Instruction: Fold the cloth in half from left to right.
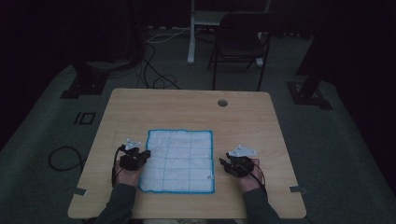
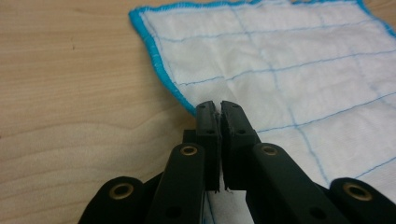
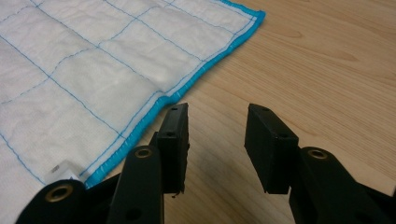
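So there's a white cloth [image 1: 180, 161] with a blue hem and thin blue grid lines lying flat on the near half of the wooden table [image 1: 187, 105], about in the middle between the two hands. The left gripper [image 1: 145, 155] sits right at the cloth's left edge, and in the left gripper view its jaws are pressed together over that blue hem; a bit of fabric seems pinched between the pads, though the slit is so narrow it's hard to be sure how much is in there. The right gripper [image 1: 223, 164] is just off the cloth's right edge, jaws spread apart with bare wood between them, and its left jaw is just beside the hem, touching or not I can't tell. There's a small white tag [image 3: 63, 169] near the cloth's near right corner, half hidden behind the gripper's body in the right gripper view. The room's super dark in the high view, so the folding chair [image 1: 240, 39] and cables [image 1: 154, 70] on the floor past the table are barely readable, and the person's sleeves are cut off at the bottom.
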`<state>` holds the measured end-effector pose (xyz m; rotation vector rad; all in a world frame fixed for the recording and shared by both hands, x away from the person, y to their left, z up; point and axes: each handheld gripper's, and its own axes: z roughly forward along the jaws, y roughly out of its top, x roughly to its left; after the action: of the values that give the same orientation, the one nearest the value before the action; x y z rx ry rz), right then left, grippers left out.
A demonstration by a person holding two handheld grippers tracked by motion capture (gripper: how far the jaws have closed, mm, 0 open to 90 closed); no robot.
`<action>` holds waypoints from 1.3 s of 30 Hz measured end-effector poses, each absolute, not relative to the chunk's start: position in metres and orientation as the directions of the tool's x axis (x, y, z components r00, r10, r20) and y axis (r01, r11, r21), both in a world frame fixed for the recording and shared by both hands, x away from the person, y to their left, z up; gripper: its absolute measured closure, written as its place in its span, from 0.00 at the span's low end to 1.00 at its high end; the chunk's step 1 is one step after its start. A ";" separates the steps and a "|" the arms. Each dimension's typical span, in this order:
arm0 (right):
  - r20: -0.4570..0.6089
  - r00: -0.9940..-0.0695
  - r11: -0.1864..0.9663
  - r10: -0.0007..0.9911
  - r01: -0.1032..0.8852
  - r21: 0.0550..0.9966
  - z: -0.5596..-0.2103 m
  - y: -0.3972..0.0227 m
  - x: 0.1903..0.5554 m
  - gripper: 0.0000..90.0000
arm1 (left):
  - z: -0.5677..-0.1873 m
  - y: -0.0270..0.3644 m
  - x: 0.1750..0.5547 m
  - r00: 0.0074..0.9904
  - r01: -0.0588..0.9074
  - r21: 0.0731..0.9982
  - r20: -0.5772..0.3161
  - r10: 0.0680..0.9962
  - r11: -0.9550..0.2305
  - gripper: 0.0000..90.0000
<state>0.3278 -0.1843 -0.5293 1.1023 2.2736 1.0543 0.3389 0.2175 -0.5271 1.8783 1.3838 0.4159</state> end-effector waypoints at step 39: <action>-0.022 -0.579 0.395 0.815 0.527 0.753 -0.538 -0.205 0.324 0.66 | -0.466 0.173 0.338 0.543 0.535 0.830 -0.194 0.817 -0.158 0.97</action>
<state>0.3237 -0.2051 -0.5376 1.1573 2.2690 1.0146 0.3376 0.1727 -0.4656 1.8321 1.1136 0.3739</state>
